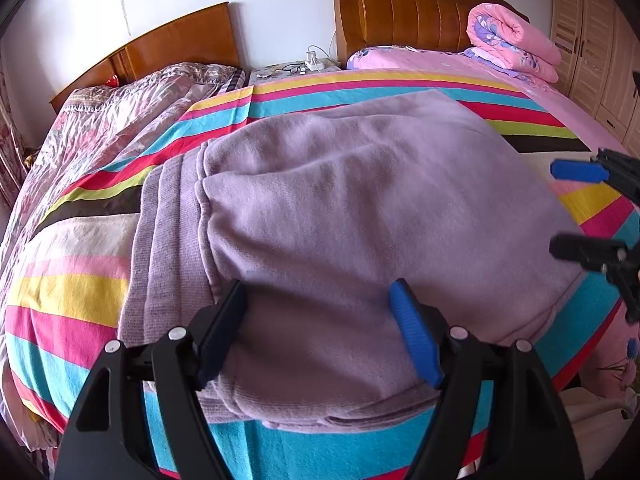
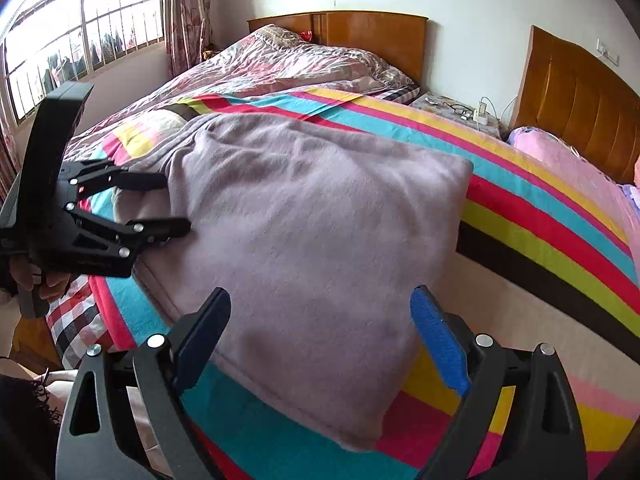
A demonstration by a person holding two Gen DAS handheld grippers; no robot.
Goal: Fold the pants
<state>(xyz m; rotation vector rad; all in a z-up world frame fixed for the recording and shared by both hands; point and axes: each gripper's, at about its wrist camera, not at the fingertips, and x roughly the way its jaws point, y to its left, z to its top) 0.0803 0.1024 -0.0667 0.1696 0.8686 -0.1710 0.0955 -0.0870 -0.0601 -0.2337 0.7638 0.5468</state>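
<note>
Both grippers are hanging over the folded lilac pants (image 1: pixel 340 216), jaws spread and gripping nothing; the left gripper (image 1: pixel 320 332) is tilting down over the near end of the bundle, its dark finger (image 1: pixel 224 332) and blue-padded finger (image 1: pixel 416 336) standing apart with lilac fleece showing between them, though whether the tips are touching the cloth is unclear; the right gripper (image 2: pixel 320 344) is pointing down over the near corner of the same bundle, its fingers likewise wide apart. In the right wrist view a hand (image 2: pixel 40 280) is holding the left gripper's handle at the far left. The pants are lying as a compact rectangle on a striped blanket (image 1: pixel 72 292) of yellow, pink, turquoise and red bands, ribbed cuffs (image 1: pixel 168 240) stacked at the left edge in the left wrist view. Beyond the blanket a patterned quilt (image 2: pixel 280 60) is covering a second bed; a nightstand (image 2: pixel 452 110) is sitting between two wooden headboards (image 2: pixel 372 36); a rolled pink duvet (image 1: pixel 516 40) is resting by the farther headboard, and a barred window (image 2: pixel 80 28) is letting in daylight.
</note>
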